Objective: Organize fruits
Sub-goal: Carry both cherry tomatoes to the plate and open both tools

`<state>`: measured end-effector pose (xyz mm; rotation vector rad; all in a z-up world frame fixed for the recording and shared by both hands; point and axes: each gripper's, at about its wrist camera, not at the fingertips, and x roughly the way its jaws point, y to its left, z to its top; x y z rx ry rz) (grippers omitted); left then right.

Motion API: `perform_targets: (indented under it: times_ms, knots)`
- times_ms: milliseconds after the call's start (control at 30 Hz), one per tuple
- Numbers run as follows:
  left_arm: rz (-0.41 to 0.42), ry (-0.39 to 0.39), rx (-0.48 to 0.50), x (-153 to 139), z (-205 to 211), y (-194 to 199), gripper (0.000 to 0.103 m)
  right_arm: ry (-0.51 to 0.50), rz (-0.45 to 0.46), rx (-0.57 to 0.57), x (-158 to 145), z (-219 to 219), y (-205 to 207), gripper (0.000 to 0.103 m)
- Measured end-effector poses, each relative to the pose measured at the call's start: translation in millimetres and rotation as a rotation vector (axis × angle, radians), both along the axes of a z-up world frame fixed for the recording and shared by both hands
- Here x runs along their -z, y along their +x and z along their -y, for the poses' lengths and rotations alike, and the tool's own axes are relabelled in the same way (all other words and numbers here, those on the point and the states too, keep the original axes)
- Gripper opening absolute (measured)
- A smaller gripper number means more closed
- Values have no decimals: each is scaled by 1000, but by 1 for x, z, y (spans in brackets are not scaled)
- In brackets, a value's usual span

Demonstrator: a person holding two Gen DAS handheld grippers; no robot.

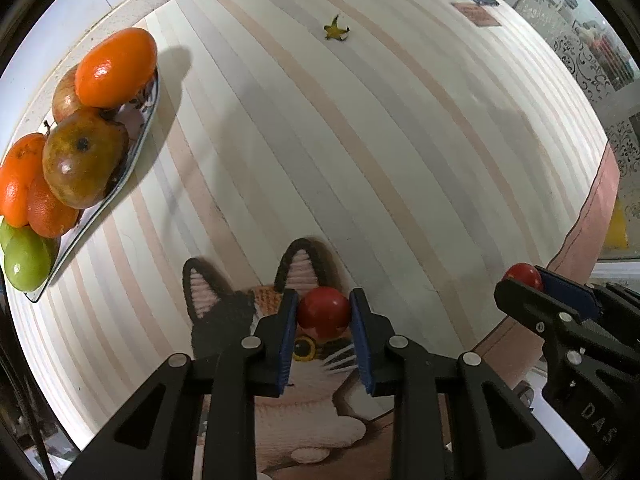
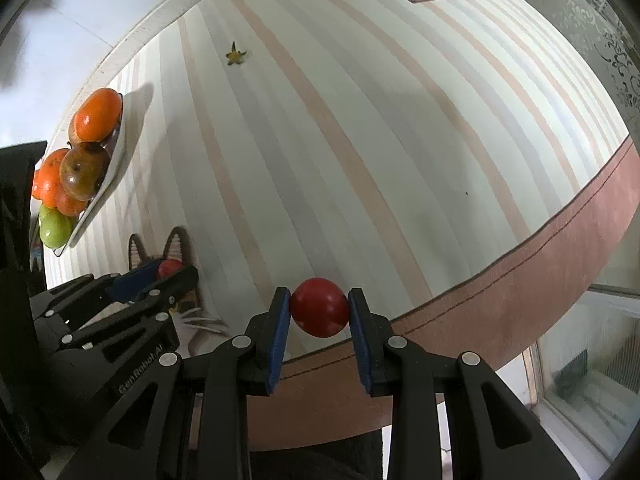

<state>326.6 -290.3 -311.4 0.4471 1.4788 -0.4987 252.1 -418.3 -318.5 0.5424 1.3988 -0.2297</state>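
Two tomatoes (image 1: 323,312) (image 2: 319,306), each clamped between gripper pads (image 1: 289,336)

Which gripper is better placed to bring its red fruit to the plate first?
Probably the left gripper. Its red fruit is gripped, and the plate lies on its side. The right gripper stands farther away, near the table edge.

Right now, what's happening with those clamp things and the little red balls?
A person is tidying fruit with two hand-held tools. The left tool is shut on a small round red tomato above a cat-picture mat. The right tool grips another red tomato. A white plate on the striped tablecloth already holds oranges, a mango and green fruit.
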Motion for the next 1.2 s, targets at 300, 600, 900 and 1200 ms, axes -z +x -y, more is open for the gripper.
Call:
perform_targets:
  times_ms: [300, 600, 900, 1200]
  knots:
    - [45, -92, -177, -55, -76, 26, 23, 18, 64, -65, -24, -17, 21, 32]
    - [52, -200, -501, -97, -190, 71, 23, 116, 175, -271, -46, -107, 93, 32]
    - [26, -279, -772, -92, -286, 125, 24, 182, 275, -413, -61, -196, 155, 32]
    - [-91, -325, -873, -53, -327, 151, 24, 186, 210, -428, -24, -240, 194, 32]
